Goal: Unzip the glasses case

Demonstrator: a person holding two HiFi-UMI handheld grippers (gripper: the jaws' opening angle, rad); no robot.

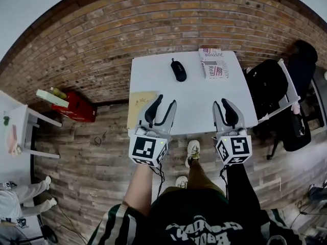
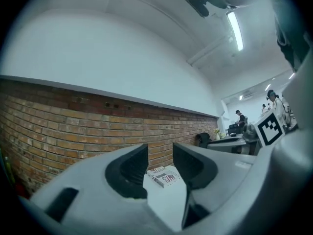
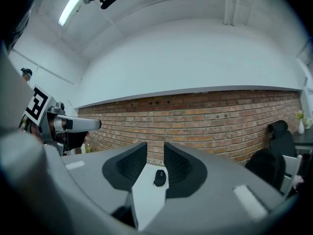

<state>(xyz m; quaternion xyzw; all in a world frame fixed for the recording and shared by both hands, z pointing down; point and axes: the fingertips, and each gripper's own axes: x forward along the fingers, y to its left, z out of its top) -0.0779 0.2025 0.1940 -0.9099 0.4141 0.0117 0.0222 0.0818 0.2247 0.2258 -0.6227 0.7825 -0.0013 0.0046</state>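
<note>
Wood floor (image 1: pixel 102 152): lower half of the head view; we see a pale shoe (image 1: pixel 192 151) just under the table's near edge.
Left gripper (image 1: pixel 166 102): centre-left of the head view, over the table's near edge. In its own view (image 2: pixel 160 153) we see the jaws apart with nothing between them.
Right gripper (image 1: pixel 222 104): centre-right of the head view, also at the near edge. In its own view (image 3: pixel 155 153) the jaws are apart with a narrower gap, and nothing is gripped.
White table (image 1: pixel 194 101): centre of the head view, mostly bare.
Yellowish flat thing (image 1: pixel 140 106): at the table's lower left edge; we can't tell what it is.
Glasses case (image 1: pixel 178 70): black, lying on the table's far part, upper centre, well apart from both grippers. It shows small through the right jaws' gap (image 3: pixel 159 178). We can't make out its zip.
Printed box (image 1: pixel 213 63): far right corner of the table, near the case but not touching it. It also shows through the left jaws' gap (image 2: pixel 164 176).
Brick wall (image 1: pixel 153 19): top of the frame, behind the table.
</note>
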